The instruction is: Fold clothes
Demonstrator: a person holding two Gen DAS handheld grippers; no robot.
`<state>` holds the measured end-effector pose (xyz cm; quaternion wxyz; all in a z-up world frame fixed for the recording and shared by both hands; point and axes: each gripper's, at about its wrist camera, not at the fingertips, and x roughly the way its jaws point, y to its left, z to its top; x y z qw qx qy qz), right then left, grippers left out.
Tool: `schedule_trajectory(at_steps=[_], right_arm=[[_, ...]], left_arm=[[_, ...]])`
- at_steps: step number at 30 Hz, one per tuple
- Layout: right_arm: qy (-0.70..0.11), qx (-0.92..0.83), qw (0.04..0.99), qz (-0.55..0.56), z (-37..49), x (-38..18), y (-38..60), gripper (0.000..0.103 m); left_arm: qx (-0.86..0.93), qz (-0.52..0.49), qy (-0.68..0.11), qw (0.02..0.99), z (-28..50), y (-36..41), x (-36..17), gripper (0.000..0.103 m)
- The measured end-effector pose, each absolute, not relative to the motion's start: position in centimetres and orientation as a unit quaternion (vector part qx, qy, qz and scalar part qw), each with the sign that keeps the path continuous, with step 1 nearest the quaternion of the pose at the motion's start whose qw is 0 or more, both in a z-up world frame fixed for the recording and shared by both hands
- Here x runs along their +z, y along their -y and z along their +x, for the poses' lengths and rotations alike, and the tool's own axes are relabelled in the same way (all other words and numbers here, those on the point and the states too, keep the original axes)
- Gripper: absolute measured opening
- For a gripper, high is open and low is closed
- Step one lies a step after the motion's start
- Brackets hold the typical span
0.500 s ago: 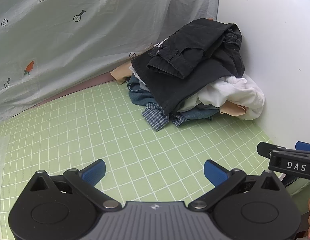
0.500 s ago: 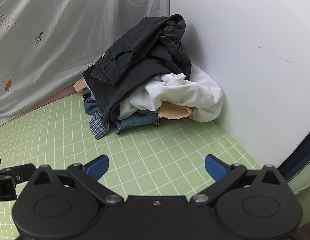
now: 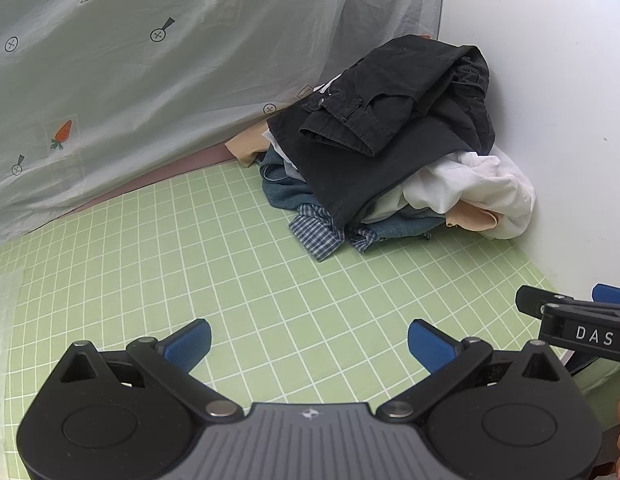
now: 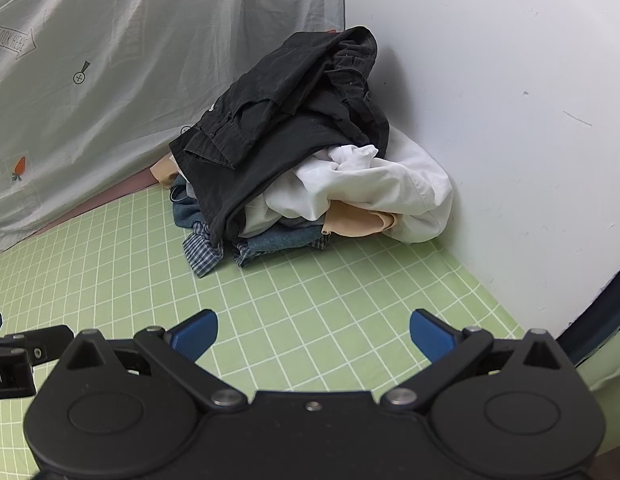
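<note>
A pile of clothes sits in the far corner on the green grid mat point(image 3: 238, 256). A black garment point(image 3: 389, 120) lies on top, over a white shirt point(image 3: 477, 188), a beige piece point(image 3: 469, 220), denim point(image 3: 286, 196) and a blue checked shirt point(image 3: 313, 236). The pile also shows in the right wrist view, with the black garment point(image 4: 294, 120) on top. My left gripper point(image 3: 310, 344) is open and empty, well short of the pile. My right gripper point(image 4: 313, 336) is open and empty, also short of it. The right gripper's side shows at the left wrist view's right edge point(image 3: 577, 328).
A pale sheet with carrot prints point(image 3: 150, 60) hangs behind the mat on the left. A white wall point(image 4: 509, 100) bounds the right side and the pile leans against it. The mat's right edge point(image 4: 505, 320) runs near the right gripper.
Both grippers have shifted very slightly; the pile looks the same and both stay open.
</note>
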<state>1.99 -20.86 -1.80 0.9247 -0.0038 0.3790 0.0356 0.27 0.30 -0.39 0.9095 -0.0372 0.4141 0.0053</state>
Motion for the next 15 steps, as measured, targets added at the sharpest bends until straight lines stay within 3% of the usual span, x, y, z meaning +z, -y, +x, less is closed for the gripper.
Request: schedule_trajectory(at_steps=[15], right_arm=[[-0.383,0.033,0.923,-0.004,2.70,-1.94,20.31,0.103]], left_arm=[[0.014,-0.037,-0.417,0.908,0.68,-0.92,-0.46,0.103]])
